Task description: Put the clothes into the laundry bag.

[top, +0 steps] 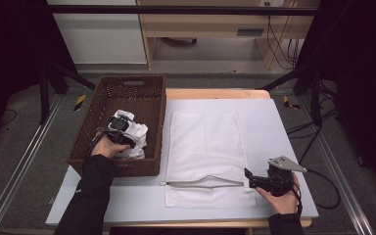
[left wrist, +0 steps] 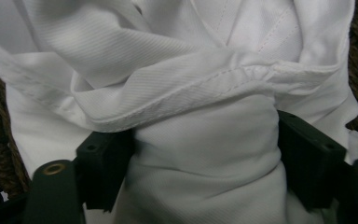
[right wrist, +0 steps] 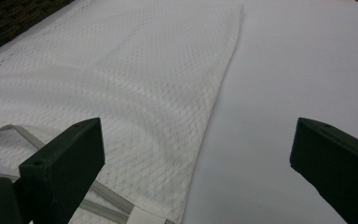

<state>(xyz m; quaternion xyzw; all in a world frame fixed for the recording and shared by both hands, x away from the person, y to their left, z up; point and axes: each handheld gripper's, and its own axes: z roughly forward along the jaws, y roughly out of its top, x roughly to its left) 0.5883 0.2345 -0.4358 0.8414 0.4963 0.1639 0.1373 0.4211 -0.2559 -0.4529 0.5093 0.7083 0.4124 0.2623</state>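
Nearest the person, at about five o'clock on the table (top: 274,122), the right gripper (top: 251,179) rested in the right hand (top: 280,197), pointing toward nine o'clock. Its jaws stood wide apart with nothing between them; in the right gripper view (right wrist: 198,154) they framed the near right corner of the mesh laundry bag (right wrist: 121,88) and the bare pale tabletop beside it.

The mesh laundry bag (top: 204,147) lay flat at the middle of the table, its zipper opening (top: 203,183) running across the near end at six o'clock, gaping slightly, with the right gripper just beside its right end.

Farther out, at about ten o'clock, the left gripper (top: 122,131) reached down into the brown wicker basket (top: 142,83), carried by the left hand (top: 105,147). The white garment (top: 136,134) sat bunched in the near part of the basket. In the left gripper view the jaws of the left gripper (left wrist: 205,154) stood at either side of a thick fold of the white garment (left wrist: 200,70), pads pressed against the cloth, so the claw held the garment at a fairly broad spread. The basket's weave showed dark at both edges behind the cloth.
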